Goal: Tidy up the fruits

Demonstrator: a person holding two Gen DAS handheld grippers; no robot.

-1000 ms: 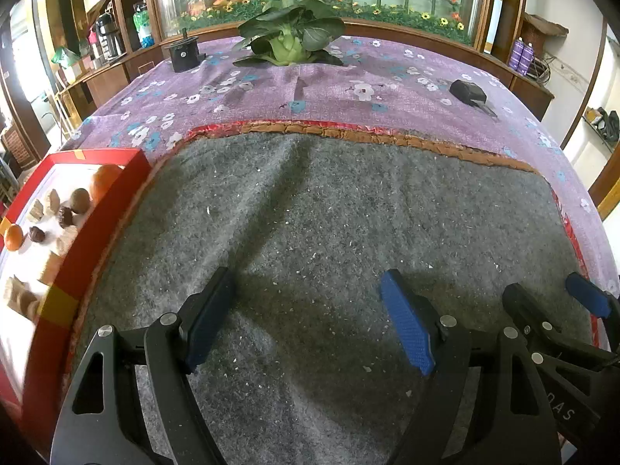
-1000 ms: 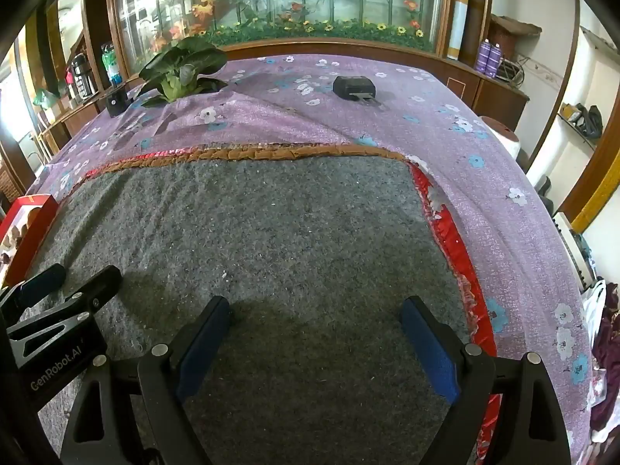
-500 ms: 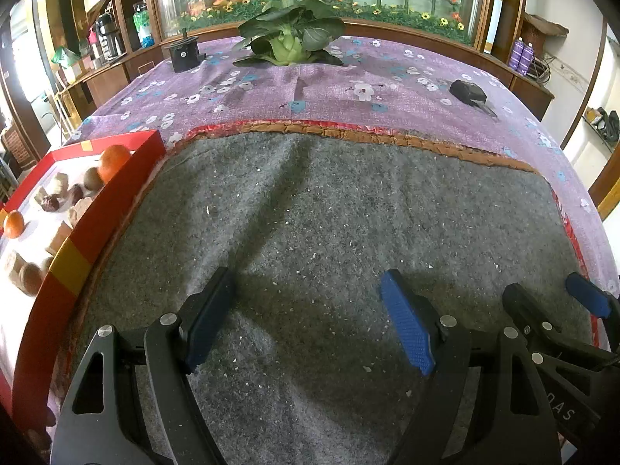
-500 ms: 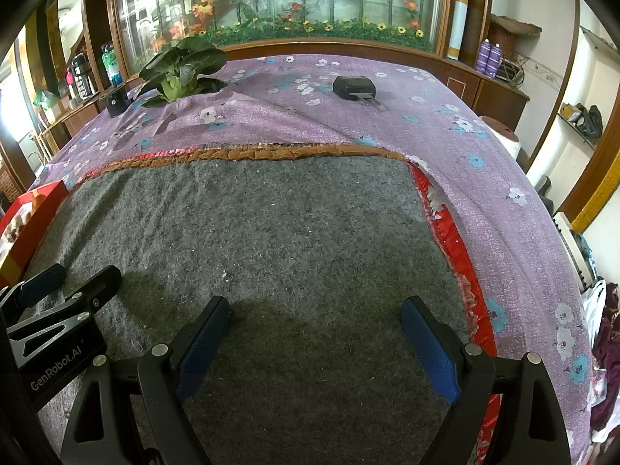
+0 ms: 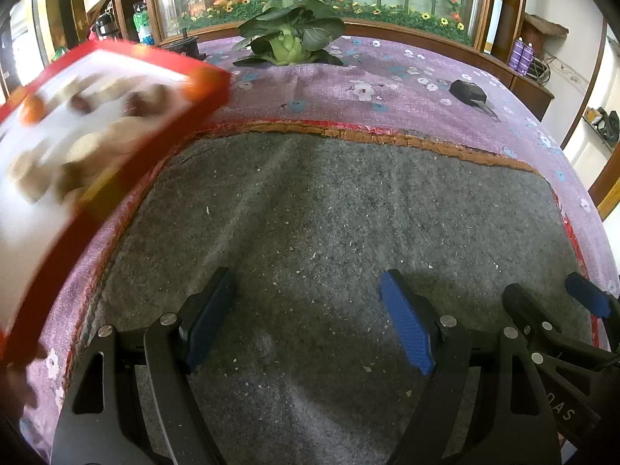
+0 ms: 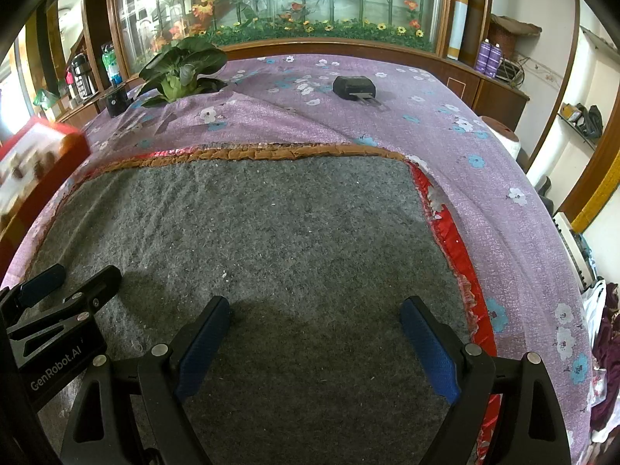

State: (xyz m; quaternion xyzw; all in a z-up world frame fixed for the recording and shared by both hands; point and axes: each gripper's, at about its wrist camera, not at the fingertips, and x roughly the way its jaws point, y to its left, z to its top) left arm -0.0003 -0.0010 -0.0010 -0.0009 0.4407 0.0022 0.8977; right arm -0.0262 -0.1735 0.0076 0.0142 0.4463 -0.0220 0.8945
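Note:
A red-rimmed white tray (image 5: 193,104) with oranges and several small brown and beige fruits is at the left, lifted and tilted above the table's left edge, blurred by motion. It also shows at the left edge of the right wrist view (image 6: 73,149). My left gripper (image 5: 306,290) is open and empty over the grey felt mat (image 5: 348,213). My right gripper (image 6: 314,310) is open and empty over the same mat (image 6: 271,224), just right of the left one.
A purple flowered cloth (image 5: 387,89) covers the table. A leafy green plant (image 5: 290,38) and a small black box (image 6: 116,102) stand at the back, a black device (image 6: 354,87) at the back right. The table's right edge drops off (image 6: 562,271).
The red tray has risen off the table at the left and swung up and rightward, tilted and blurred. Both grippers have stayed still and open.

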